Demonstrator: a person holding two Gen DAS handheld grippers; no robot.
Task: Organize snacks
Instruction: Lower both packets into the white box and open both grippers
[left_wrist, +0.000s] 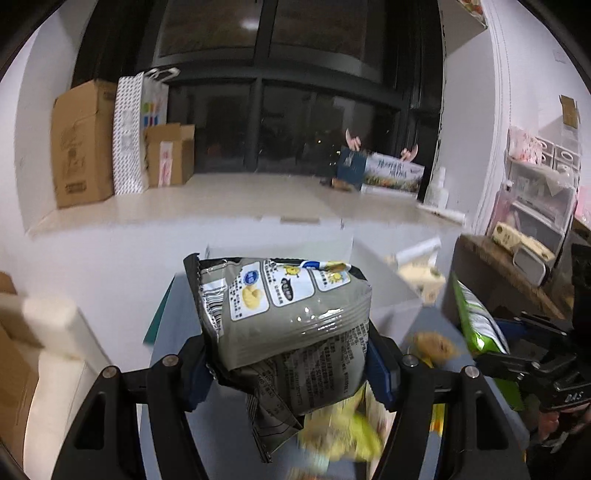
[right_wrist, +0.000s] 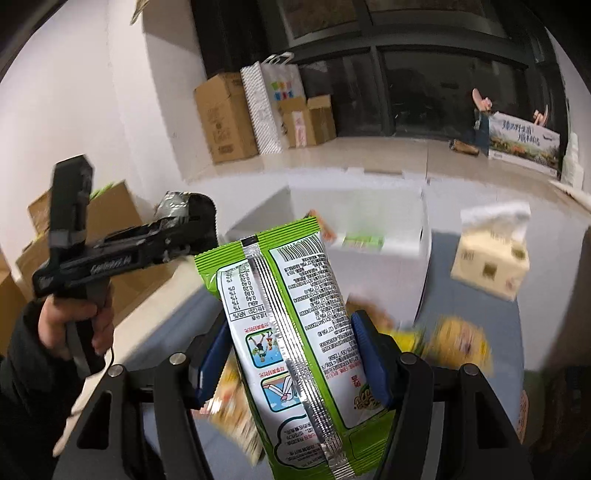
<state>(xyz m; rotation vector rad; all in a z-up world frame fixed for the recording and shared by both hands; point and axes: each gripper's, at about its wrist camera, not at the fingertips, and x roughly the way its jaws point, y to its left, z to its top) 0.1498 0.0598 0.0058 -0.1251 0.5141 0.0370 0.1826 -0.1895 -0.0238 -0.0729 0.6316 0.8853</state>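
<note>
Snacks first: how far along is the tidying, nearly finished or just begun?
Midway, it seems. Done: some packets already lie in the white box. In hand: the left gripper carries a grey snack bag, the right gripper a green snack bag, both lifted. Left: blurred yellow packets remain on the blue table.

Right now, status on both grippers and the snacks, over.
Left gripper shut on grey snack bag. Right gripper shut on green snack bag. Both bags aloft; white box ahead, path clear.
</note>
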